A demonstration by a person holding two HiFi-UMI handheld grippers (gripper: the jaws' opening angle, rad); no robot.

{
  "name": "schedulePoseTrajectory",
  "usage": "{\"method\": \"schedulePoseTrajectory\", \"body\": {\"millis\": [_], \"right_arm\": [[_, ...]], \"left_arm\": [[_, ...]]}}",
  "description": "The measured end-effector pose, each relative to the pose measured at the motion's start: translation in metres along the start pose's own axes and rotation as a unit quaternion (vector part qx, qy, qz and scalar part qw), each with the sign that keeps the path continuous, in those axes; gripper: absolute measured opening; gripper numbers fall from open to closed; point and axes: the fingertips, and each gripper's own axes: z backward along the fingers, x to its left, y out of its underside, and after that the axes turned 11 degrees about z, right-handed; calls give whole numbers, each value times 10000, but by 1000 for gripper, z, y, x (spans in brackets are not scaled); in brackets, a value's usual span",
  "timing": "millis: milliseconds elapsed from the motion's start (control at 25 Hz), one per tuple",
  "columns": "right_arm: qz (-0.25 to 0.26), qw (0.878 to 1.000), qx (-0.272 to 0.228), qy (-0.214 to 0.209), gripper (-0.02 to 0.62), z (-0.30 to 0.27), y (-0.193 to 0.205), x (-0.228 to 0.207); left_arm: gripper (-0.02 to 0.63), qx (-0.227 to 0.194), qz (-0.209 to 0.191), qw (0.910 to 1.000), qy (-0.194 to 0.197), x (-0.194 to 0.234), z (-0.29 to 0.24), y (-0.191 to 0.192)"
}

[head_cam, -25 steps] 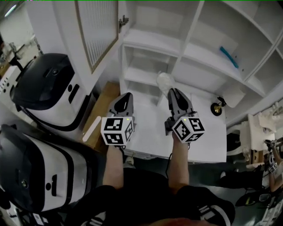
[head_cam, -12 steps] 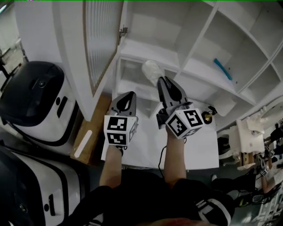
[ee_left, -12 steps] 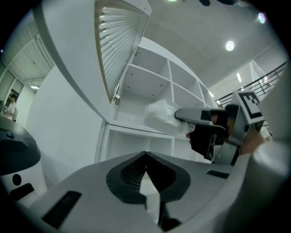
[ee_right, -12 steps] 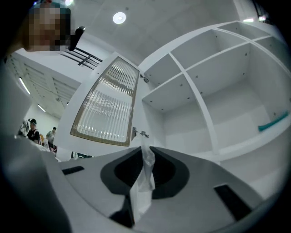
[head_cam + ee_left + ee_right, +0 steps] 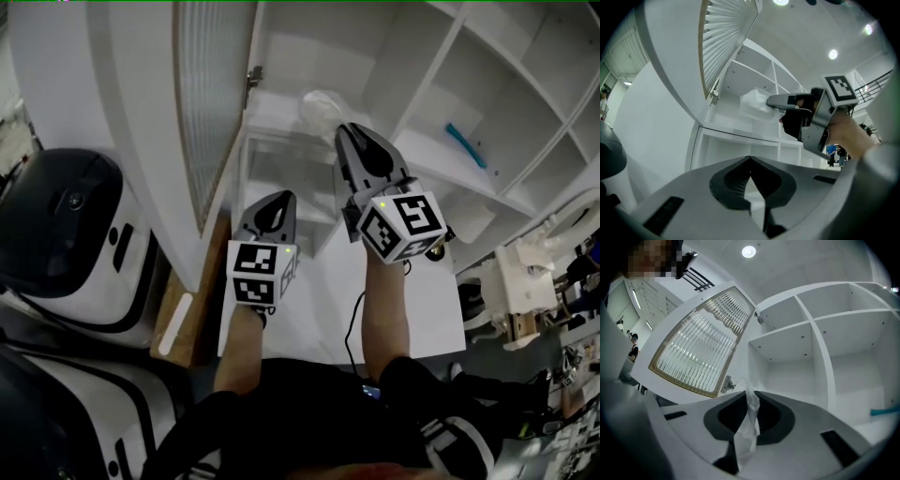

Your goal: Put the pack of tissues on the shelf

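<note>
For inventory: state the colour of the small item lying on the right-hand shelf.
The small item is teal; it shows best in the head view.

Round ceiling lamps (image 5: 748, 251) lit the scene from above, and the white shelves (image 5: 506, 56) looked bright and even, with soft grey shadow inside their compartments. The head view was dimmer toward its lower edge. Both gripper views bent straight edges into curves and darkened to black at the corners. Close to the lens, the right gripper (image 5: 750, 394) looked soft and unfocused.
</note>
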Motion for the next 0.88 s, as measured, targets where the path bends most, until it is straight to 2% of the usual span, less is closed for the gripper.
{"method": "schedulePoseTrajectory", "body": {"millis": [240, 560, 880], "right_arm": [[296, 9989, 352, -8, 54, -38, 5, -16], [789, 9894, 1214, -151, 54, -76, 43, -19], [1208, 9797, 1587, -219, 54, -84, 61, -12]], "left_arm": [[11, -144, -262, 9995, 86, -1, -11, -18], [11, -89, -186, 9997, 159, 0, -12, -10], [11, -120, -153, 9996, 191, 1, -9, -8]]}}
